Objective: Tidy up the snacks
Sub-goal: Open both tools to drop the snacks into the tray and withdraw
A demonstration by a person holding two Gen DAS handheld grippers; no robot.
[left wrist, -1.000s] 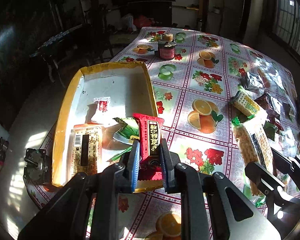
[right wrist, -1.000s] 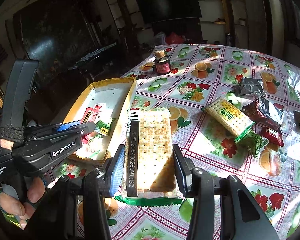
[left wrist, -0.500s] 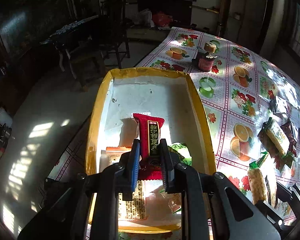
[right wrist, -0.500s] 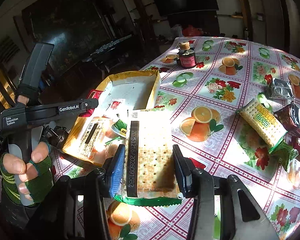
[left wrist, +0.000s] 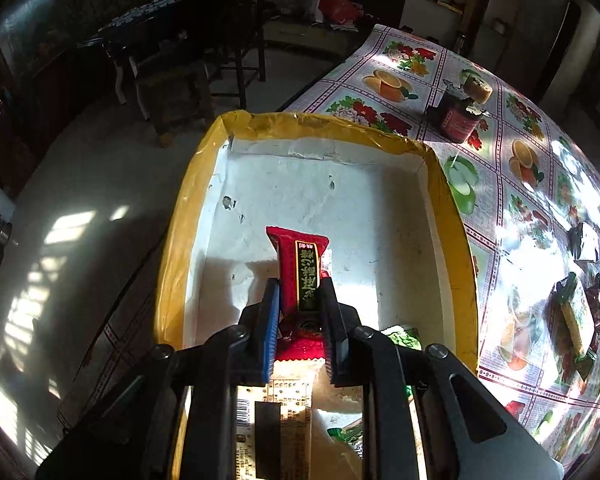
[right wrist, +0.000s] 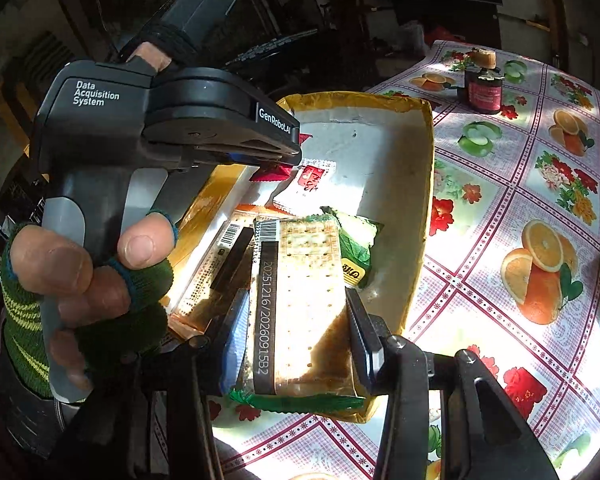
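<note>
Both grippers clamp snack packets over the yellow-rimmed box.

The left gripper [left wrist: 299,312] has its jaws pinched nearly together on a slim, glossy red snack bar [left wrist: 300,276] that juts out ahead of them, above the box [left wrist: 452,216] and its scuffed white floor. The right gripper [right wrist: 296,332] holds its jaws partly apart, clamped on the sides of a flat, clear-wrapped cracker pack [right wrist: 300,300] — dimpled biscuits, green crimped end — with other wrappers lying beyond the jaws in the box, which sits on the fruit-print worktop [right wrist: 520,208].
</note>
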